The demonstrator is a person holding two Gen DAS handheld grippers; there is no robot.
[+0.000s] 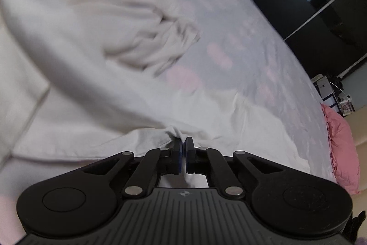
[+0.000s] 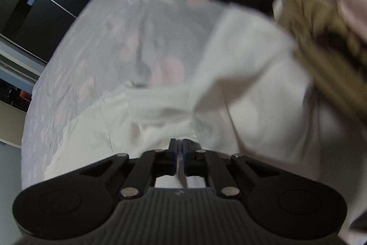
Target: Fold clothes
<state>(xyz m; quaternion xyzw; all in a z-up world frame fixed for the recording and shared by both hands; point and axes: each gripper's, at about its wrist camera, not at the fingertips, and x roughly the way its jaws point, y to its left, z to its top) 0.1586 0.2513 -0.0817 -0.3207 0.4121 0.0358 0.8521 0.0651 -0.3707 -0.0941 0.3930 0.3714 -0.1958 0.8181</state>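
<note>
- Cloth of white garment pinched in left gripper, jaws closed on a small bunched tuck; could slip free under pull.
- Bedspread beneath, garment draped across it, partly lifted.
- Right gripper likewise clamped on garment hem; uneven tension between 2 grips could skew any fold.
- Blur suggests motion; olive knit item close by, might snag.

Left side: the white garment filled nearly all the room ahead of the left gripper, bunched in folds at the middle.
Open stretch: bare bedsheet lay flat to the right of the cloth, nothing standing on it.
Bed edge: a pink pillow blocked the far right corner.
Right side: white cloth crowded the right gripper; an olive-brown item hung close at upper right, too blurred to identify.
</note>
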